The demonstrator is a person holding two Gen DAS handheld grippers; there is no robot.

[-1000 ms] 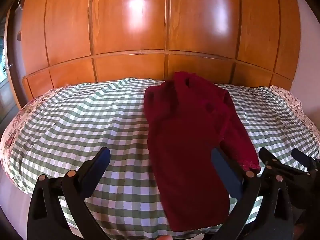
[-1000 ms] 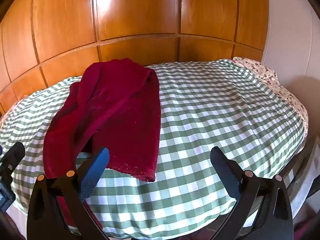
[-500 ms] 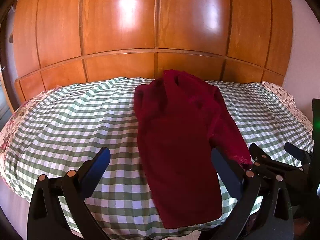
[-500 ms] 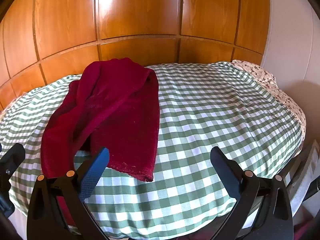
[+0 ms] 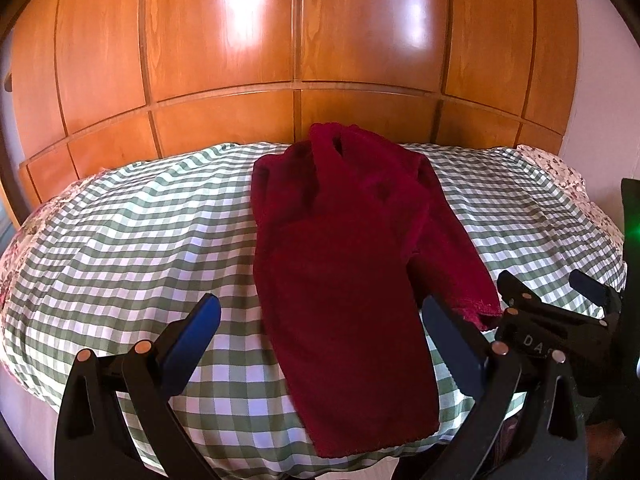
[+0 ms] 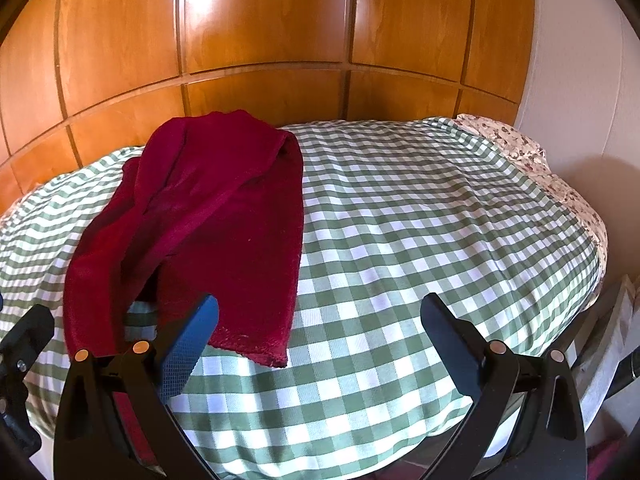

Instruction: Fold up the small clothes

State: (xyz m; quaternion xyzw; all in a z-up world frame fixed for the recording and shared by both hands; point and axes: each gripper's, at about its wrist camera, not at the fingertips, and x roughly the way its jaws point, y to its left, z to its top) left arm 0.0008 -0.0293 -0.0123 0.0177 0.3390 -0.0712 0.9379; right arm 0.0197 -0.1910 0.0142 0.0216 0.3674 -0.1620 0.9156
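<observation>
A dark red fleece garment (image 5: 340, 256) lies lengthwise on the green-and-white checked bed cover (image 5: 128, 240), with one part splayed out to its right side. My left gripper (image 5: 320, 328) hovers open over the garment's near end, holding nothing. In the right wrist view the same garment (image 6: 224, 216) lies at the left on the cover (image 6: 420, 232). My right gripper (image 6: 318, 332) stands open above the garment's near right hem, empty. The right gripper also shows at the lower right edge of the left wrist view.
A glossy wooden panelled wall (image 5: 304, 48) rises just behind the bed. A floral sheet (image 6: 520, 148) edges the bed at the far right, next to a pale wall (image 6: 580, 60). The bed's near edge drops off below both grippers.
Both grippers have pulled back and risen slightly, so the bed and garment sit a little lower and farther in view. Both stay open. The garment has not moved.
</observation>
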